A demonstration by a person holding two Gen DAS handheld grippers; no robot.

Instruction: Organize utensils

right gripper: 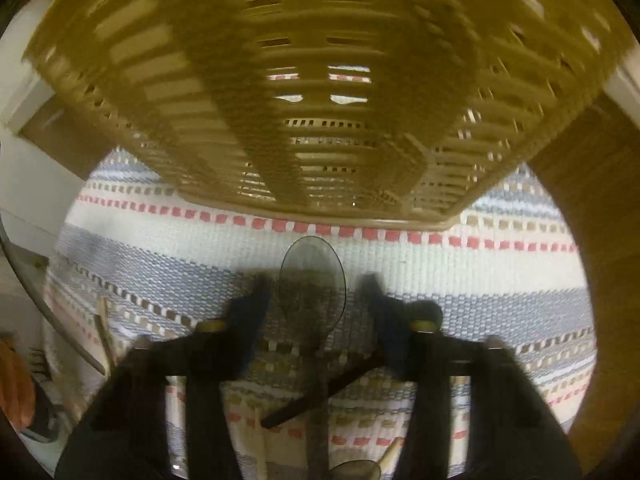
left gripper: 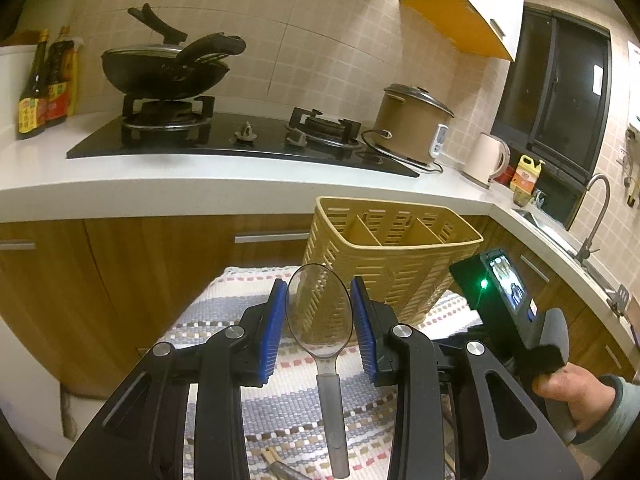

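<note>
Barely started, I judge: the basket (left gripper: pixel 400 216) looks empty. My left gripper (left gripper: pixel 319 320) clamps a spoon (left gripper: pixel 320 312) before it. My right gripper (right gripper: pixel 316 300) straddles a second spoon (right gripper: pixel 312 276); blur hides the grip. Chopsticks (right gripper: pixel 288 412) remain on the mat (right gripper: pixel 480 272).

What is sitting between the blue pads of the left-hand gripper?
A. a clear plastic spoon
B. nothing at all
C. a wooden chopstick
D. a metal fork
A: in the left wrist view a clear plastic spoon stands bowl-up between the left gripper pads, in front of the yellow basket.
</note>
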